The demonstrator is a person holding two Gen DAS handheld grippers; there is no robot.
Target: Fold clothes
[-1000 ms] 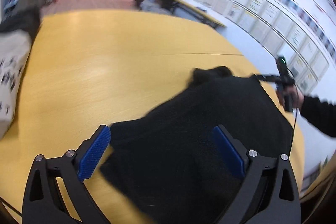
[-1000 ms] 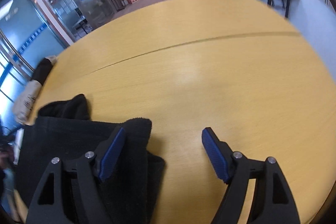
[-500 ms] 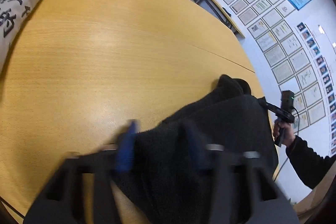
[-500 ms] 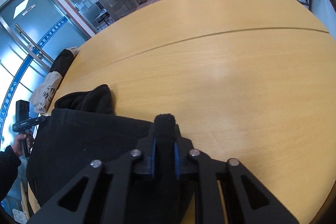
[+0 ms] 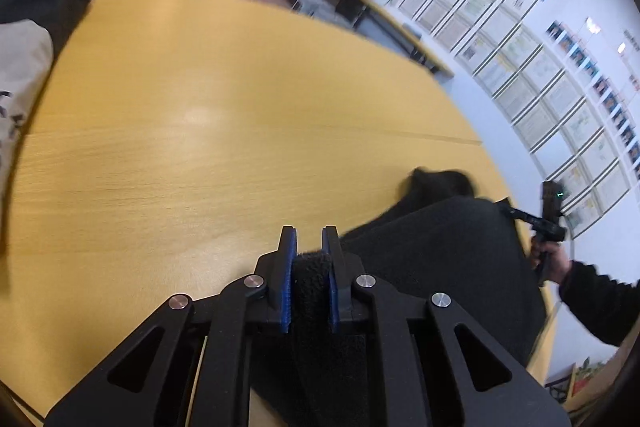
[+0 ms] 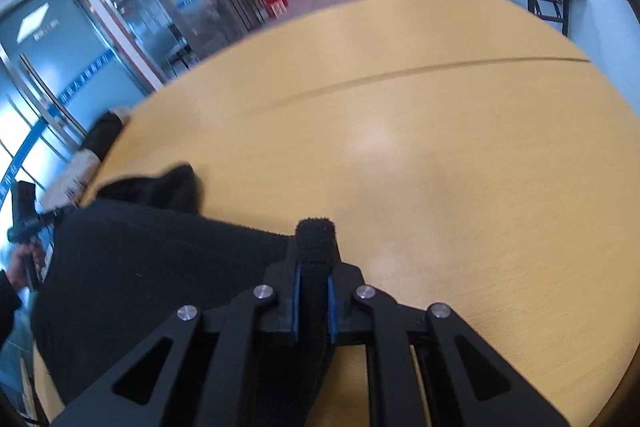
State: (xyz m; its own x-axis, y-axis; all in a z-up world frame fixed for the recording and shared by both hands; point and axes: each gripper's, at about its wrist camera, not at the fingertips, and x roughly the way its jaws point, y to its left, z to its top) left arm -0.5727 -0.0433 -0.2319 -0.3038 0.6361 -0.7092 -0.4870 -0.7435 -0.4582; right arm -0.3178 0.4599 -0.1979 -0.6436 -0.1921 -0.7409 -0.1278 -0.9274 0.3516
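A black fleece garment [image 5: 448,251] lies on the yellow wooden table [image 5: 208,131], at the near edge. My left gripper [image 5: 309,247] is shut on one edge of it, with a fold of cloth pinched between the blue pads. The garment spreads to the right of it. In the right wrist view the same garment [image 6: 152,259] spreads to the left, and my right gripper [image 6: 315,255] is shut on another edge, a black tuft sticking up between the fingers. Each gripper shows in the other's view: the right [image 5: 550,215] and the left [image 6: 24,223].
A white printed garment with a dark sleeve [image 5: 24,67] lies at the table's left edge; it also shows in the right wrist view [image 6: 80,171]. A seam [image 6: 400,75] crosses the table. Beyond are a side desk [image 5: 392,23], glass doors and a wall of posters.
Both grippers were open over the garment's edge a second ago. Both have closed on the cloth, the right first, and now hold it lifted a little.
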